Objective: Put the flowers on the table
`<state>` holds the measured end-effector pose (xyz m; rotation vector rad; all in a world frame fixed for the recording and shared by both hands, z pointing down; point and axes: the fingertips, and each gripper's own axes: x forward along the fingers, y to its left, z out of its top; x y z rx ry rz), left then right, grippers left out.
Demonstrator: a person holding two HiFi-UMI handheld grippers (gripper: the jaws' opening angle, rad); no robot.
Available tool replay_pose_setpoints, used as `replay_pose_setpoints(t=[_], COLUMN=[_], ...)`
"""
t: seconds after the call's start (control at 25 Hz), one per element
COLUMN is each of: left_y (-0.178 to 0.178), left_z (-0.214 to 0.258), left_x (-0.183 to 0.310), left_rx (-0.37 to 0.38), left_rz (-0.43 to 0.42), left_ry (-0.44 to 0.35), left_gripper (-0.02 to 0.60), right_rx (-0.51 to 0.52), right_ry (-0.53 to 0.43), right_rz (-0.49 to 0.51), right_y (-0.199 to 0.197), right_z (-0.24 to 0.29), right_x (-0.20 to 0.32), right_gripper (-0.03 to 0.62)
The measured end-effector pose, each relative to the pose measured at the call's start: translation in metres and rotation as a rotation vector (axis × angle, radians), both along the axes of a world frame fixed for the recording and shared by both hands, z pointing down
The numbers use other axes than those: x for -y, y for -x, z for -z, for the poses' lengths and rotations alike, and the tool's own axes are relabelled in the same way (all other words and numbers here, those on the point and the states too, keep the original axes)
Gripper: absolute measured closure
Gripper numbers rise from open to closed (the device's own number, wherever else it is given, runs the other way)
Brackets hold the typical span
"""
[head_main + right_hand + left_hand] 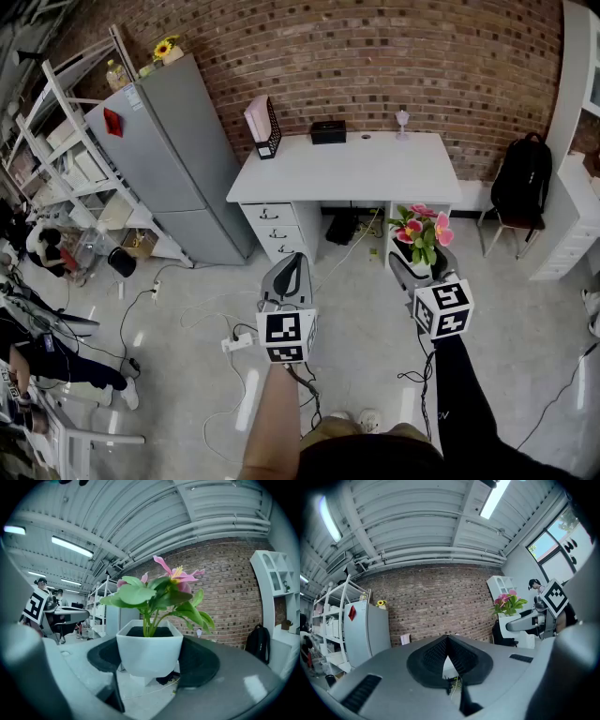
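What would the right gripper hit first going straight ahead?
Probably the white desk, near its right end; the right gripper, carrying the flower pot, points at it. Depth is unclear.

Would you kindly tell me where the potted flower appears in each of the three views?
Head view: the potted flower is right of centre, in front of the white desk.
Left gripper view: it is small, right of centre.
Right gripper view: it is large, in the centre foreground.
Shared landmark: the brick wall behind.

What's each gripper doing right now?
left gripper: closed, empty.
right gripper: closed on the white flower pot.
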<state>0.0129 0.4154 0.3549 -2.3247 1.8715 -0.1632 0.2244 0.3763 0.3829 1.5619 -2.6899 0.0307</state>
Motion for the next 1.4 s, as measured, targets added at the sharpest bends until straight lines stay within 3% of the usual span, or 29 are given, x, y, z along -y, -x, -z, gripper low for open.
replay_pose_setpoints(t=[0.28, 0.68, 0.88, 1.4], left_y=[-0.001, 0.029, 0.056, 0.121], left_z=[0.003, -0.01, -0.018, -0.008], left_x=[0.003, 0.039, 0.091, 0.273], left_rx=[-0.002, -0.008, -0.008, -0.014], left_rz=[-0.001, 0.02, 0.038, -0.043], left_ry=[-0.014, 0.007, 0.015, 0.017], left_gripper=[0.574, 0.574, 0.574, 0.574], right_rx=[0.013, 0.016, 0.016, 0.007], right_ry=[0.007, 0.006, 0.004, 0.004], right_rz=[0.018, 0.062, 0.071, 0.046], right_y=[0.002, 0.033, 0.061, 0.146], right_z=[-0.002, -0.008, -0.01, -0.001], right_x=[0.003, 0.042, 0.096, 0.263], right_gripper=[0.255, 0.255, 0.255, 0.255])
